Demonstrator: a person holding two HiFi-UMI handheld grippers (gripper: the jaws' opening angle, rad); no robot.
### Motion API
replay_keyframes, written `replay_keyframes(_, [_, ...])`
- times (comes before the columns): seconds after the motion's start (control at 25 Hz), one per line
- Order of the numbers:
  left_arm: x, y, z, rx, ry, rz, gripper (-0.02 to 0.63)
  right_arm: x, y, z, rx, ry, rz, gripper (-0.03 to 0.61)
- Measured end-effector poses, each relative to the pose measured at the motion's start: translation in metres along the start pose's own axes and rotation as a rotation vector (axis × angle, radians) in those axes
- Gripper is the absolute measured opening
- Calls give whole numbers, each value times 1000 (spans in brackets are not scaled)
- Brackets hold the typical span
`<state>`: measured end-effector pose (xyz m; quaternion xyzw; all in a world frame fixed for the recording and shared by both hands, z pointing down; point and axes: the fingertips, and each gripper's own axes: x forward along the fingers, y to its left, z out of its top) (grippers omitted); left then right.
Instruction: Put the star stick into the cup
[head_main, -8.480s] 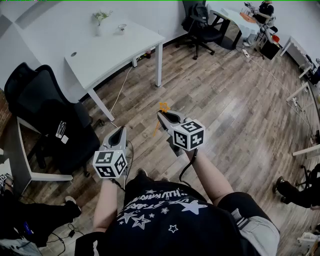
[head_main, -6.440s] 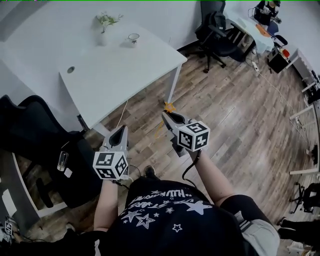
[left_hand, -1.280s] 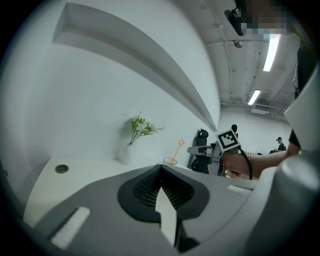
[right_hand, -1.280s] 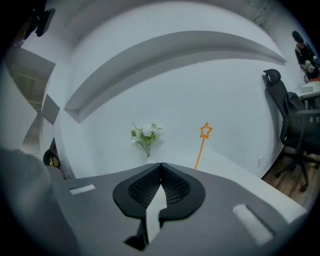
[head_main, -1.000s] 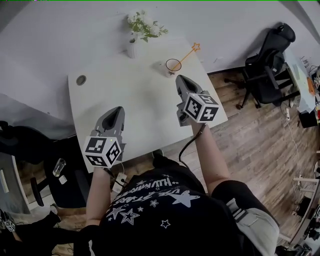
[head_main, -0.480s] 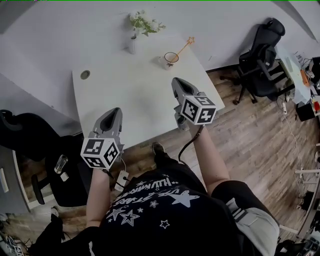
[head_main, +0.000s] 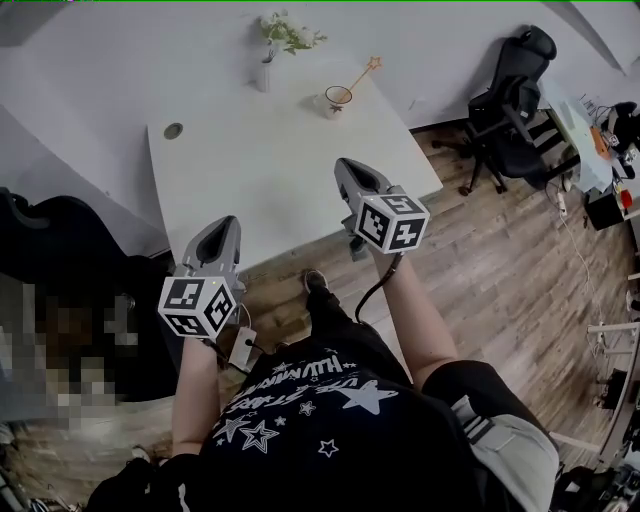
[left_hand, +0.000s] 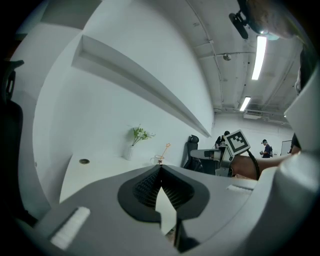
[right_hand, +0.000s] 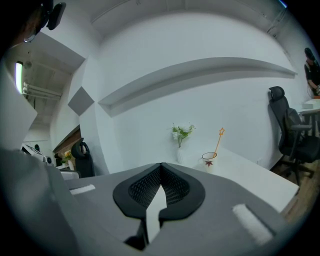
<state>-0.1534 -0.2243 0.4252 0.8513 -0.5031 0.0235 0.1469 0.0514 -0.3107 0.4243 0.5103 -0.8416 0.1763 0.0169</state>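
A thin orange star stick (head_main: 360, 76) stands leaning in a small clear cup (head_main: 335, 99) at the far right of the white table (head_main: 270, 170). The right gripper view shows the same cup (right_hand: 209, 159) with the stick (right_hand: 219, 140) rising out of it. My right gripper (head_main: 346, 166) is shut and empty, hovering over the table's near right part, well short of the cup. Off the table's front edge, my left gripper (head_main: 224, 223) is also shut with nothing in it. From the left gripper view, the cup (left_hand: 159, 160) looks small and far away.
A white vase with green sprigs (head_main: 265, 70) stands left of the cup near the wall. A round cable hole (head_main: 174, 130) sits at the table's far left. Black office chairs stand at the right (head_main: 505, 95) and at the left (head_main: 60, 250). Wood floor lies to the right.
The person and both grippers have drawn back from the table, so the cup now lies farther from the right gripper. The stick stays in the cup. Both jaws remain shut.
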Motion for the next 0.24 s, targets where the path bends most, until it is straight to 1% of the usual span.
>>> replay_keyframes(0.24, [-32,-1,-8,-9,4,4,3,-21,30,-14,-35,16,14,14])
